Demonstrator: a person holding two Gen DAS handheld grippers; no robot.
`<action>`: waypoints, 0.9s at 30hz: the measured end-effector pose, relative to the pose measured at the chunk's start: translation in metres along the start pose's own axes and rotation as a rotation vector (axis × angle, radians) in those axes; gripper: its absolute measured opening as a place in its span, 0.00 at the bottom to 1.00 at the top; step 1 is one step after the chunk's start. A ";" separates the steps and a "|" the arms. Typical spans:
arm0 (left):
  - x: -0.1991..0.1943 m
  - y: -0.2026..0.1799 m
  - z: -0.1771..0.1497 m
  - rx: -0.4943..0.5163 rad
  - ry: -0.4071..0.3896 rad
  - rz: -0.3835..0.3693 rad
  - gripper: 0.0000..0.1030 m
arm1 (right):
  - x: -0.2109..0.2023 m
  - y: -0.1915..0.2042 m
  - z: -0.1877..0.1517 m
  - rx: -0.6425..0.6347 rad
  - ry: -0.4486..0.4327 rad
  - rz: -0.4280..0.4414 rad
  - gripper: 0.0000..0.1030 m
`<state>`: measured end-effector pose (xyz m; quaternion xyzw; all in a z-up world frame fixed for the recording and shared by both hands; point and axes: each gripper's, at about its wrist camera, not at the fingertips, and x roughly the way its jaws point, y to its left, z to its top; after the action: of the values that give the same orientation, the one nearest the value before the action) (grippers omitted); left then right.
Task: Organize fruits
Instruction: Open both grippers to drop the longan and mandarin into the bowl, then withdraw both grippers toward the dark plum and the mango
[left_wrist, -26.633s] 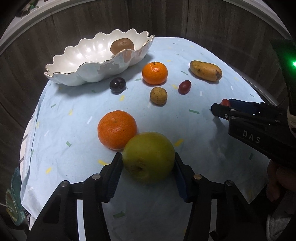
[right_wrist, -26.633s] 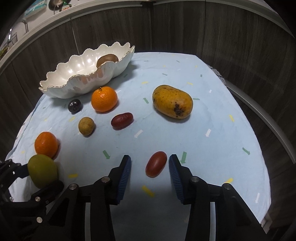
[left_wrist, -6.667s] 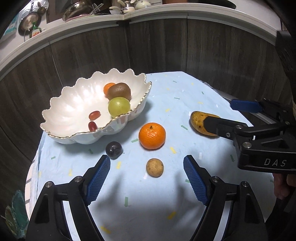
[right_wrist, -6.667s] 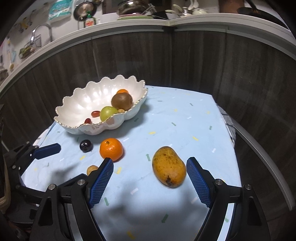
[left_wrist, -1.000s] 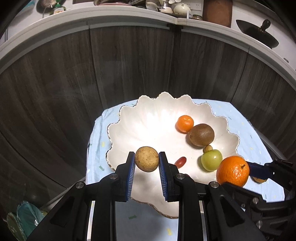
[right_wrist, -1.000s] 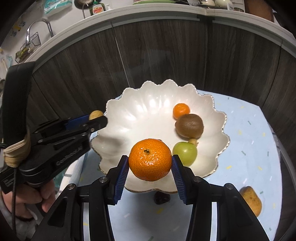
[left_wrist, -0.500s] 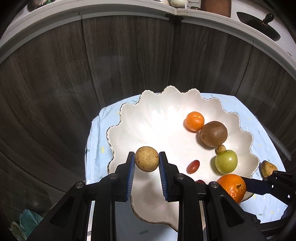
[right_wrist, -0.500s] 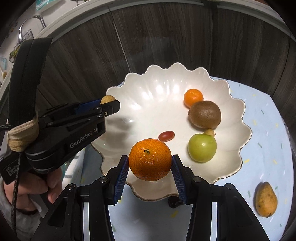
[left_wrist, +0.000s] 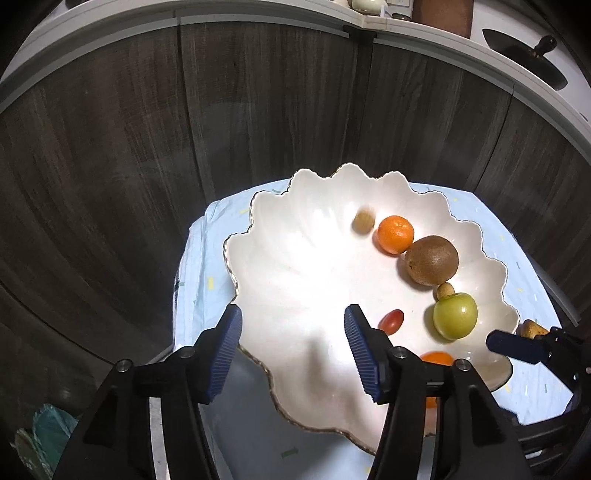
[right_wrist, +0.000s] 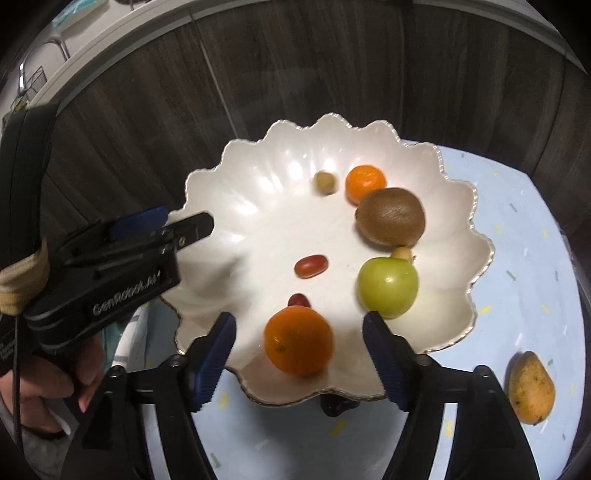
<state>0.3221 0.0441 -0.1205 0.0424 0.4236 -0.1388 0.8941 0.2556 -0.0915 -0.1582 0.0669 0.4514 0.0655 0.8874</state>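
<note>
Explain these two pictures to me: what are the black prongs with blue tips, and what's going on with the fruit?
No robot here: a person holds a two-pronged grabbing tool in each hand, each with a camera looking along its prongs. One picture is from the left tool, the other from the right tool. Both are open and hold nothing. Below them is a white bowl holding two oranges, a kiwi, a green apple and some small fruit. A mango lies outside it on the blue cloth.

Glossy ceramic-looking bowl (right_wrist: 454, 236); fuzzy matt kiwi (right_wrist: 390, 216); wood-grain panels (left_wrist: 110, 155)
</note>
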 end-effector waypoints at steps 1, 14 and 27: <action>-0.002 -0.001 -0.001 -0.001 -0.001 0.003 0.57 | -0.001 -0.001 0.000 0.000 -0.003 -0.004 0.71; -0.033 -0.007 -0.006 -0.012 -0.033 0.014 0.71 | -0.023 -0.008 -0.004 0.027 -0.048 -0.037 0.77; -0.060 -0.017 -0.015 0.003 -0.058 0.032 0.75 | -0.047 -0.015 -0.015 0.032 -0.087 -0.043 0.77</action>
<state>0.2694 0.0432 -0.0830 0.0462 0.3967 -0.1264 0.9080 0.2163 -0.1133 -0.1324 0.0740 0.4146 0.0360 0.9063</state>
